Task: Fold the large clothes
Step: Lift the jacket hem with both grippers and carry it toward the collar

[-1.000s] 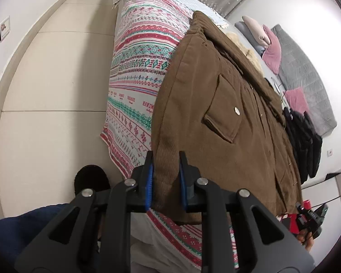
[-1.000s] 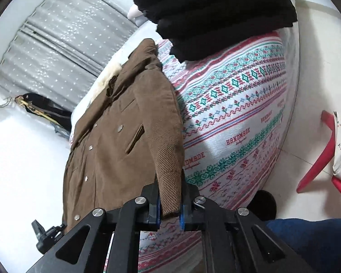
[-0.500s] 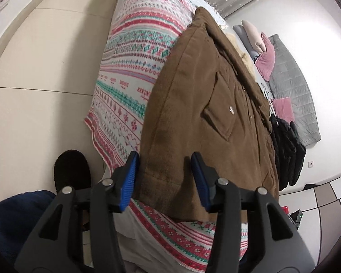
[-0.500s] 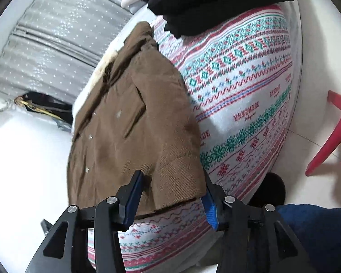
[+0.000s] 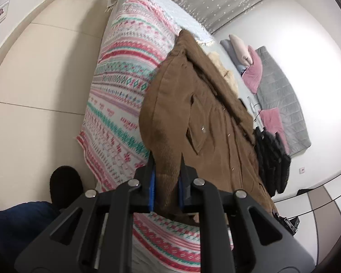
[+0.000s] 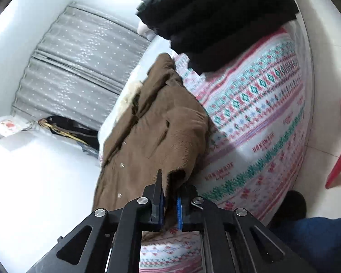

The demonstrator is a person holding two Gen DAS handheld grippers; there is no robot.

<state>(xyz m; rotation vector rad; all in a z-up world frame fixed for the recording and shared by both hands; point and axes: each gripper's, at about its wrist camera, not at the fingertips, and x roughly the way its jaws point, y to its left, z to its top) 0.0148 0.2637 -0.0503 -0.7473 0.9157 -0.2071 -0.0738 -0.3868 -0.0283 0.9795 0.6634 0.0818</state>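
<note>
Left gripper has just been closing and is now clamped on the near hem corner of the brown corduroy coat, a thick wad of cloth pinched between the blue pads. Right gripper likewise, jaws freshly closed, nipped tight on the coat's other near corner, where the cloth curls up over the pad. A matched pair of grips, one at each lower corner, and that reads as the set-up for carrying the bottom edge up toward the collar in one even fold.

The coat lies buttoned, front up, lengthways on the patterned bedspread, its collar at the far end toward the grey curtain, its hem at the bed's near edge where the person stands; a dark slipper and a blue trouser leg show below. A stack of black folded clothes sits beside the coat on the right, near but apart from it. Pink and grey pillows lie further off. Heavy cloth like this will sag between the two grips, I'd judge.
</note>
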